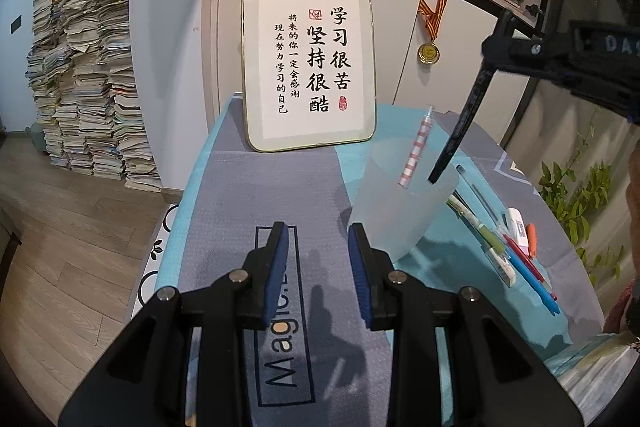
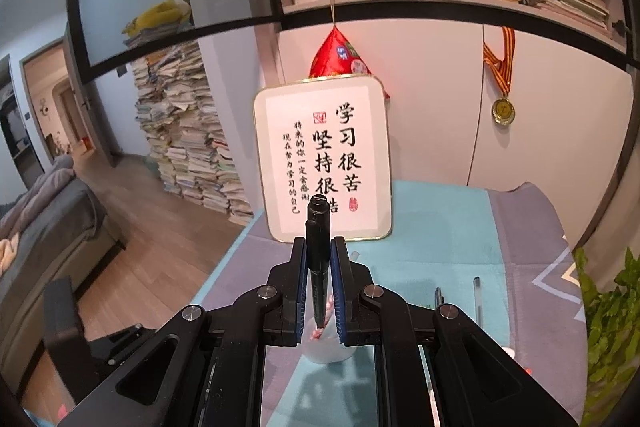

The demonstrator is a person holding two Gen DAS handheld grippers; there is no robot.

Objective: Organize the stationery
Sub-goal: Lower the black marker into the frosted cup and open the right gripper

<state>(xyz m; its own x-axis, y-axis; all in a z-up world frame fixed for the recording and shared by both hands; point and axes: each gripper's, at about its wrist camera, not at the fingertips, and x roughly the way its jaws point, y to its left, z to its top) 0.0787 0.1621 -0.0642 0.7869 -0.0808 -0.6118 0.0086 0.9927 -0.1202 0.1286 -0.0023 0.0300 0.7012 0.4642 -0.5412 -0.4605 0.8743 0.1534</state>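
left gripper (image 1: 318,259) — jaws apart, pinching nothing, low over the mat (image 1: 248,187) | cup (image 1: 404,195) just right of it, striped pen (image 1: 416,151) inside | right gripper (image 2: 319,267) — clamped on black pen (image 2: 319,247), tip above the cup | loose pens (image 1: 516,259) on mat, far right
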